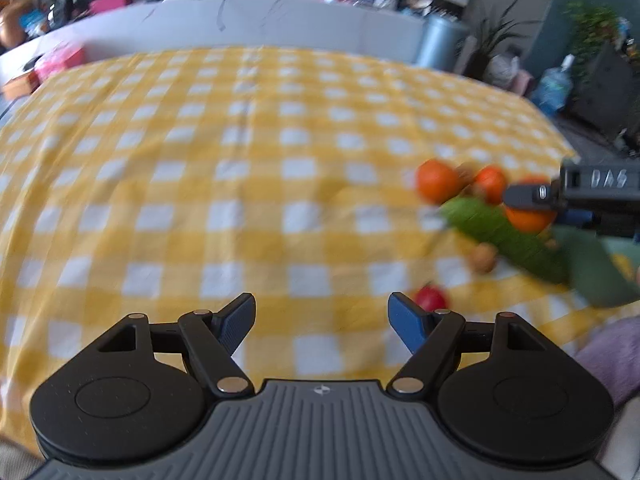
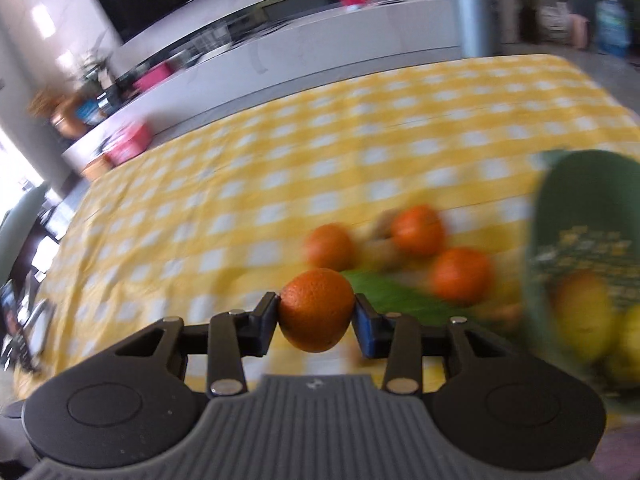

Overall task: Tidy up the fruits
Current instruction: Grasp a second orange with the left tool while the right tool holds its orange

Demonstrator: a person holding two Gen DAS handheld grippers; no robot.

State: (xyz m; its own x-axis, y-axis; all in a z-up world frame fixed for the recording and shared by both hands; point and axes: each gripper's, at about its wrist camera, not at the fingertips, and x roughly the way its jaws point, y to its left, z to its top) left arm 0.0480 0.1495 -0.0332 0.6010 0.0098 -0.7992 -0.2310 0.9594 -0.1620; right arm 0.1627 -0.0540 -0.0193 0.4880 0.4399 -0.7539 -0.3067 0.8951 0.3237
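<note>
Right gripper (image 2: 316,312) pinches an orange (image 2: 317,309) clear of the checked cloth (image 2: 240,200), probably bound for the green bowl (image 2: 580,208) alongside, which holds lemons (image 2: 584,312). Left gripper (image 1: 322,320) hangs spread, empty.

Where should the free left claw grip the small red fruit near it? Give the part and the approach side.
Grip the red fruit across its widest middle, coming from above. It looks small and round and sits low on the cloth, apart from the other fruit, so there is likely room for a finger on each side. The left claw is open and empty beside it. Blur hides any stem.
</note>
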